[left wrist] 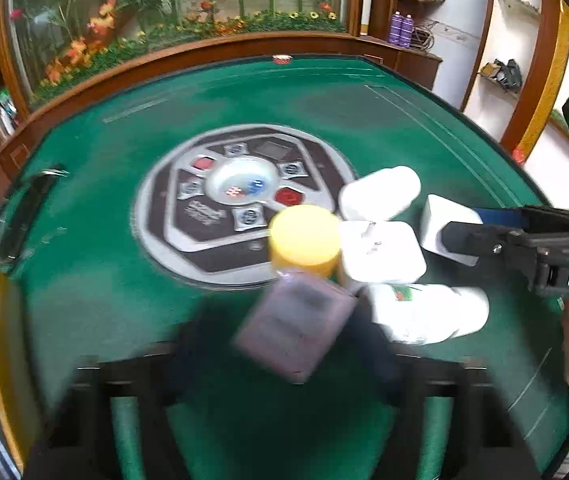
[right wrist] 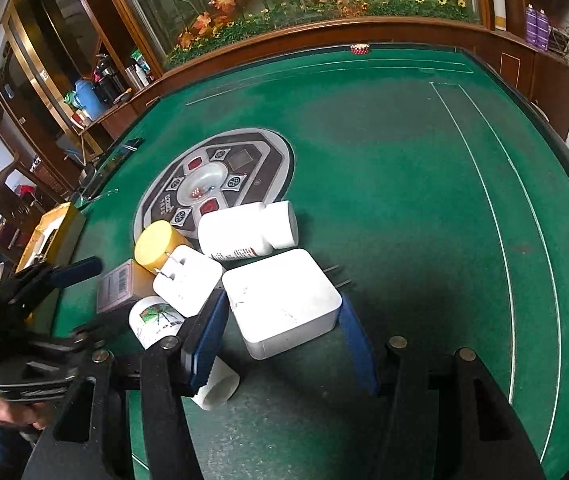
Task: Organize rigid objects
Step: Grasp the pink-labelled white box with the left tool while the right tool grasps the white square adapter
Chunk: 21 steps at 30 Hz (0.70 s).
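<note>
Squaring up the large white charger

Our right hand-held gripper [right wrist: 282, 330] straddles the large white charger [right wrist: 282, 300], pads not yet pressing; we close evenly, clear of the smaller plug adapter [right wrist: 188, 284].

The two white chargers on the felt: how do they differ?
The large charger block is much bigger than the small plug adapter. The large charger block's prongs point sideways along the felt; the small plug adapter's prongs stick up. The large charger block sits between the right hand-held gripper fingers; the small plug adapter lies outside them. Both are white, rounded squares.
</note>
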Tool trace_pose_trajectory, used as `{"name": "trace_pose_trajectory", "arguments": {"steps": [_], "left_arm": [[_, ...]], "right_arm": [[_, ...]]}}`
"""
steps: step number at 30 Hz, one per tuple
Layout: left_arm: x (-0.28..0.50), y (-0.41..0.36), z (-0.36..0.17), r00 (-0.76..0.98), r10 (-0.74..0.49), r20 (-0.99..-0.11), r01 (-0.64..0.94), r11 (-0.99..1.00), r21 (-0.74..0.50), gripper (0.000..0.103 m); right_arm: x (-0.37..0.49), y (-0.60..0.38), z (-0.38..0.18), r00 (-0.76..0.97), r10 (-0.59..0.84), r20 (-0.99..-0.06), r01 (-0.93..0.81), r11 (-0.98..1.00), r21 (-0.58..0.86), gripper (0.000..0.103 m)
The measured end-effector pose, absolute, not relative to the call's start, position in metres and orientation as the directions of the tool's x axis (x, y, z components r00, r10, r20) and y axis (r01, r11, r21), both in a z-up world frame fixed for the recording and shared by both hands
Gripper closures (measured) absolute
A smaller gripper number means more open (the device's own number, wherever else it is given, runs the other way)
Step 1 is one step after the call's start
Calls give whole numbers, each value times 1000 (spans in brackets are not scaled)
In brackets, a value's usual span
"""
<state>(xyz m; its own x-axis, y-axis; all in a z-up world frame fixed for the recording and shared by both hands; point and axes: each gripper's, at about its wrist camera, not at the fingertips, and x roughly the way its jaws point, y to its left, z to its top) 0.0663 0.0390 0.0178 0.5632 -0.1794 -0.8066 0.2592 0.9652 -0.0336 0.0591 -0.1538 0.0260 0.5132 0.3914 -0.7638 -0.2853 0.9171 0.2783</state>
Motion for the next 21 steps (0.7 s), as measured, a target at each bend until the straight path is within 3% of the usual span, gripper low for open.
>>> {"name": "trace_pose_trajectory", "arguments": {"steps": [18,21], "left_arm": [[-23,50,15,578,-161,-800,165,983,-79,52],[-22,55,9,564,-164,-809,144,985,-99,60]], "right_arm": [[50,-152,33,541,406,-737,-299,911,283,48],[47,-149,36,550,409,-728,-311,909,276,48]]}}
